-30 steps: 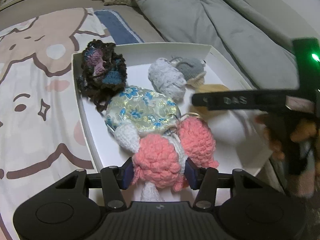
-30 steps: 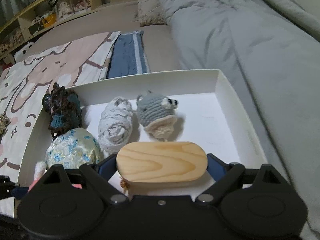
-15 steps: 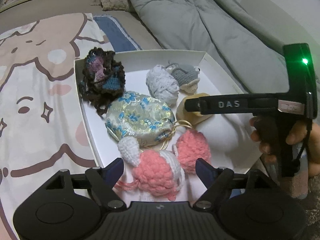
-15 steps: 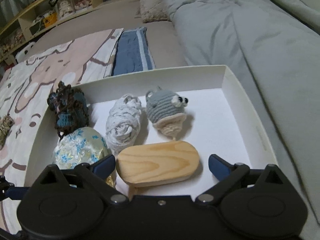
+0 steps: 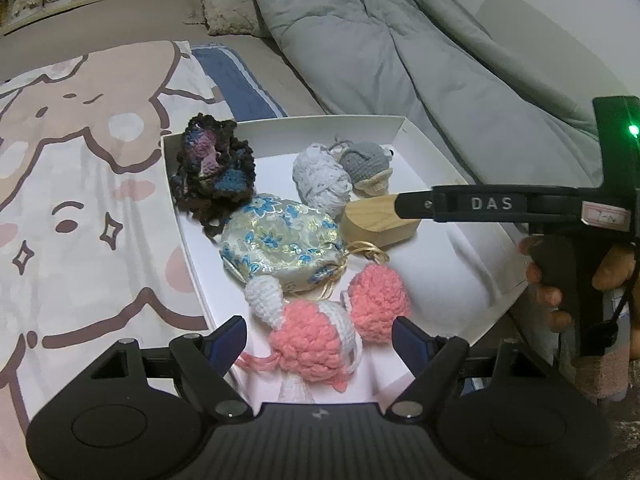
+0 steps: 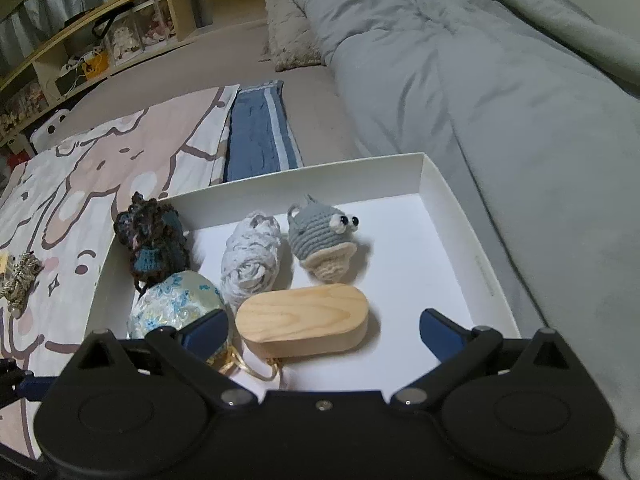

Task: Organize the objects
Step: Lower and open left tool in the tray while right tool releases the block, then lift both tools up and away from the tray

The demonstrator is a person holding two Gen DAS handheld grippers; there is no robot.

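A white box (image 5: 424, 140) (image 6: 452, 216) holds a dark crochet piece (image 5: 212, 168) (image 6: 152, 244), a pale yarn ball (image 5: 320, 176) (image 6: 252, 256), a grey crochet creature (image 5: 368, 160) (image 6: 320, 236), a floral pouch (image 5: 280, 244) (image 6: 176, 304), a wooden oval block (image 5: 376, 220) (image 6: 304, 320) and a pink and white crochet toy (image 5: 320, 340). My left gripper (image 5: 320, 340) is open around the pink toy without gripping it. My right gripper (image 6: 324, 328) is open, just behind the wooden block, which lies in the box.
The box sits on a cartoon-print blanket (image 5: 80, 200). A grey duvet (image 6: 480, 80) lies to the right and a blue cloth (image 6: 256, 132) behind the box. A small rope bundle (image 6: 20, 276) lies on the blanket at left. Shelves (image 6: 100, 40) stand at the back.
Both grippers opened and drew back. The left let go of the pink crochet toy; the right let go of the wooden block, which now rests in the box.
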